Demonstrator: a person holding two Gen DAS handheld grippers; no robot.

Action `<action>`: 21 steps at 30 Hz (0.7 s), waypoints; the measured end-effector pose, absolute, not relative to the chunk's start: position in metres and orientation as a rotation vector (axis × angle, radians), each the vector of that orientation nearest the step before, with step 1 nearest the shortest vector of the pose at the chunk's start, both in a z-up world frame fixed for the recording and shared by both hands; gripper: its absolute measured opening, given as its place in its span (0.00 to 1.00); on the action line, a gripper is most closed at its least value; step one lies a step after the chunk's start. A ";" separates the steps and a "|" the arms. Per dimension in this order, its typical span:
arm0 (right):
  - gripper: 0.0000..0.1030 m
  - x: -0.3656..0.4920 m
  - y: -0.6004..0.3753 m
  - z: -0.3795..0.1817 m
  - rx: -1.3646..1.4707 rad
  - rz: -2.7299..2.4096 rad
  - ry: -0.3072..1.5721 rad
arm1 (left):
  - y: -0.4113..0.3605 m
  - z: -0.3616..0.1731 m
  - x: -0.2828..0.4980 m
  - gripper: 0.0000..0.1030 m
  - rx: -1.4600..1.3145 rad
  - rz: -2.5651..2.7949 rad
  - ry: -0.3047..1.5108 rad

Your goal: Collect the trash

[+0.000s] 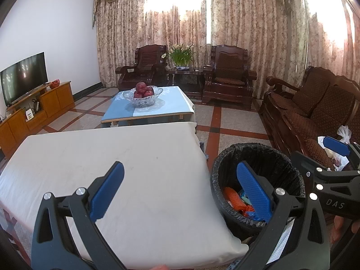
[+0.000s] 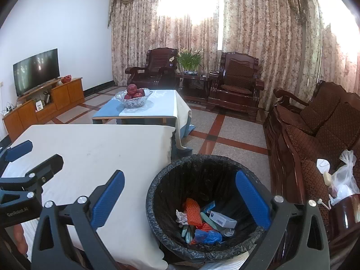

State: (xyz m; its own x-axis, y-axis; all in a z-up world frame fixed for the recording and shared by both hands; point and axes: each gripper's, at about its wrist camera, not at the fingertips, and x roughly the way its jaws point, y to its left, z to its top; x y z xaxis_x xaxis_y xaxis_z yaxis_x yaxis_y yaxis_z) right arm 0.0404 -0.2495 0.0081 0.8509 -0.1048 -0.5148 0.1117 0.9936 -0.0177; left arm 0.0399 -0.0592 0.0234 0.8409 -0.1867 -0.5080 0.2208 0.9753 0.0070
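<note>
The left gripper (image 1: 180,191) holds its two blue pads wide apart with nothing between them, and the right gripper (image 2: 180,196) does the same, its right pad hanging over the mouth of the bin. Just beyond the right gripper's fingers, at about 6 o'clock in the right wrist view, stands one round bin with a black liner (image 2: 157,193), hard against the corner of the near table under its white cloth (image 2: 94,153). Inside lie an orange foam fruit net (image 2: 192,210), a small white carton (image 2: 221,219), a crumpled blue plastic wrapper (image 2: 208,236) and a scrunched tissue (image 2: 181,216), with a few pale slivers I cannot identify. The near tabletop looks bare, so I judge the table's share of collecting done and this a pause between pick-ups. What seems left is at 3 o'clock: one clear plastic bag (image 2: 344,175) and a white cup-like piece (image 2: 323,165) on the dark wooden sofa (image 2: 315,135). The next move would call for swinging the right gripper over there and pinching the limp bag by a gathered fold. Further out, at 11 o'clock, one glass bowl of red apples (image 2: 133,97) sits on the second table, with two armchairs and one television beyond.
</note>
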 end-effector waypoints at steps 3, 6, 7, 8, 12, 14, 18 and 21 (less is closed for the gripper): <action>0.94 0.041 -0.249 0.008 0.012 -0.114 0.542 | -0.059 0.023 0.040 0.95 0.064 -0.217 0.530; 0.94 0.043 -0.249 0.007 0.013 -0.113 0.545 | -0.059 0.023 0.040 0.94 0.067 -0.216 0.529; 0.94 0.043 -0.249 0.006 0.013 -0.112 0.547 | -0.059 0.023 0.040 0.94 0.068 -0.216 0.529; 0.94 0.044 -0.249 0.005 0.012 -0.111 0.549 | -0.058 0.022 0.040 0.94 0.069 -0.215 0.529; 0.94 0.043 -0.250 0.003 0.007 -0.110 0.548 | -0.053 0.022 0.041 0.94 0.061 -0.217 0.523; 0.94 0.043 -0.250 0.003 0.007 -0.111 0.549 | -0.055 0.022 0.040 0.94 0.064 -0.209 0.519; 0.94 0.045 -0.250 0.003 0.007 -0.114 0.555 | -0.053 0.021 0.038 0.94 0.054 -0.206 0.516; 0.94 0.045 -0.251 0.003 0.005 -0.115 0.555 | -0.053 0.022 0.037 0.94 0.053 -0.199 0.510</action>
